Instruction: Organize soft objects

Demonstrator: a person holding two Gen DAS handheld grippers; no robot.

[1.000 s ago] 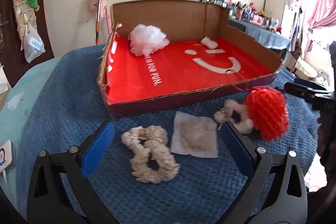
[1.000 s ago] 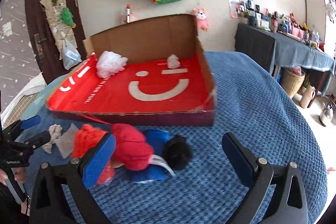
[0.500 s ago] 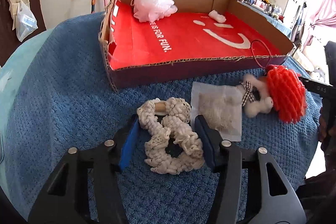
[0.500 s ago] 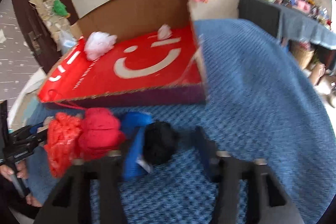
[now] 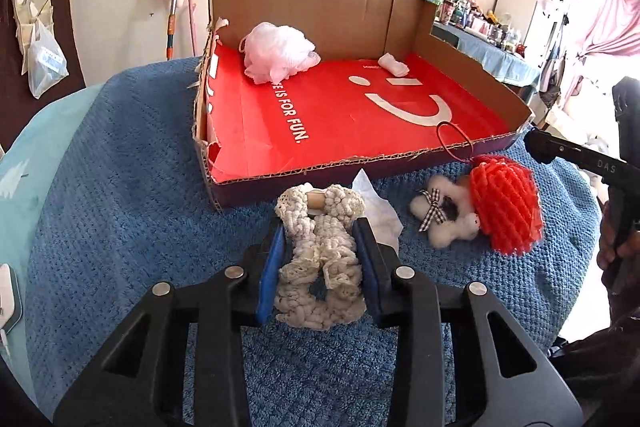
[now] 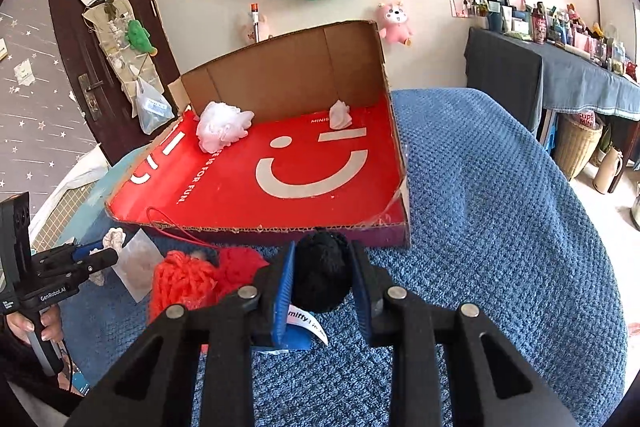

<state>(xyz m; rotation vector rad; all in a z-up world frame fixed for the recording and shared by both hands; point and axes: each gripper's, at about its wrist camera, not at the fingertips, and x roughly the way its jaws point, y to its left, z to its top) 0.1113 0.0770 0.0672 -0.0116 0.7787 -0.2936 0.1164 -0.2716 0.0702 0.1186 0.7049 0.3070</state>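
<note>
My left gripper is shut on a cream crocheted scrunchie lying on the blue blanket, just in front of the cardboard box with a red liner. My right gripper is shut on a black fuzzy ball close to the box's front wall. A red mesh pouf and a small white plush with a checked bow lie to the right in the left wrist view. A white pouf and a small white item sit inside the box.
A white tissue packet lies beside the scrunchie. A red yarn ball and a blue item with a label lie by the black ball. A thin red loop hangs over the box's front edge. A cluttered table stands at the right.
Both grippers have closed from wide open: the left onto the cream scrunchie, the right onto the black ball. Both have moved in closer to the objects.
</note>
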